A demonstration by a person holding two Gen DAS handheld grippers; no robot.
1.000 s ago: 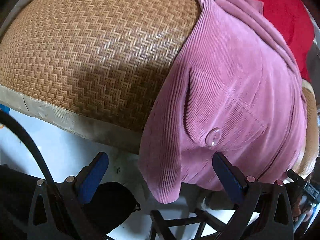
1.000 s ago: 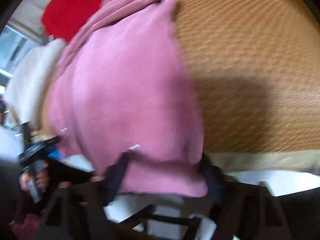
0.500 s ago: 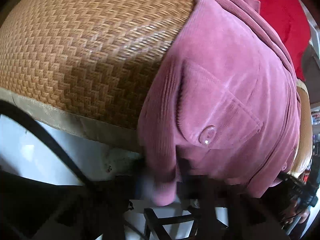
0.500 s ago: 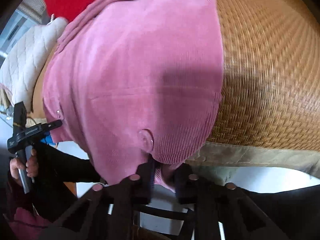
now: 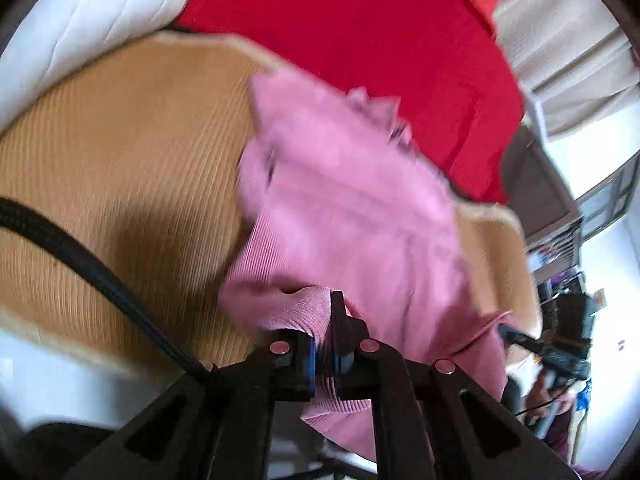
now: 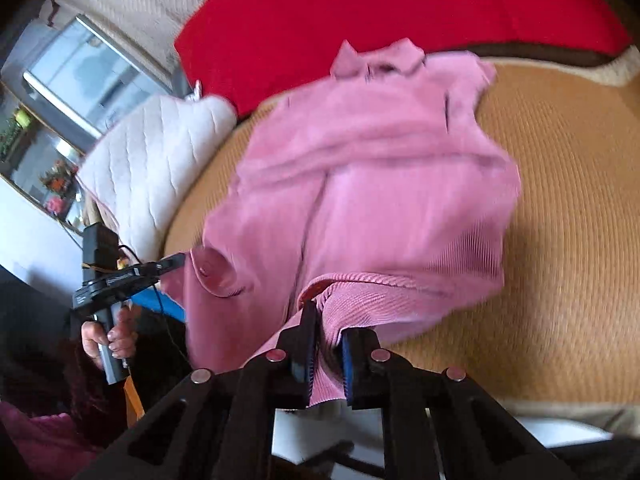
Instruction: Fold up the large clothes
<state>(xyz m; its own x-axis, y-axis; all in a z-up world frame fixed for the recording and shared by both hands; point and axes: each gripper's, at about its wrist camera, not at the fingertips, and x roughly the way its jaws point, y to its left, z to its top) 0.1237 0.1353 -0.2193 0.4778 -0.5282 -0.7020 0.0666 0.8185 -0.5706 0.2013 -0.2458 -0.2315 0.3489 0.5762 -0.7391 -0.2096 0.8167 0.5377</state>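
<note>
A pink corduroy shirt [image 5: 352, 208] lies on a woven straw mat [image 5: 120, 152], collar at the far end, near hem raised off the mat. My left gripper [image 5: 326, 354] is shut on one corner of that hem, ribbed cloth bunched between its blue pads. In the right wrist view the same shirt [image 6: 380, 168] spreads over the mat [image 6: 560, 220]. My right gripper [image 6: 326, 364] is shut on the other hem corner. The left gripper [image 6: 120, 276] shows there at the left, held by a hand [image 6: 108, 336]. Both views are motion-blurred.
A red blanket [image 5: 360, 24] lies beyond the mat, and a white quilted cushion [image 6: 160, 156] sits beside it at one end. A black cable [image 5: 100, 276] crosses the left wrist view. A window [image 6: 80, 76] and a beige curtain [image 5: 568, 40] stand behind.
Both grippers closed on the shirt's near hem at the mat's edge, then rose with it. The hem now hangs above the mat and the views look farther along the bed.
</note>
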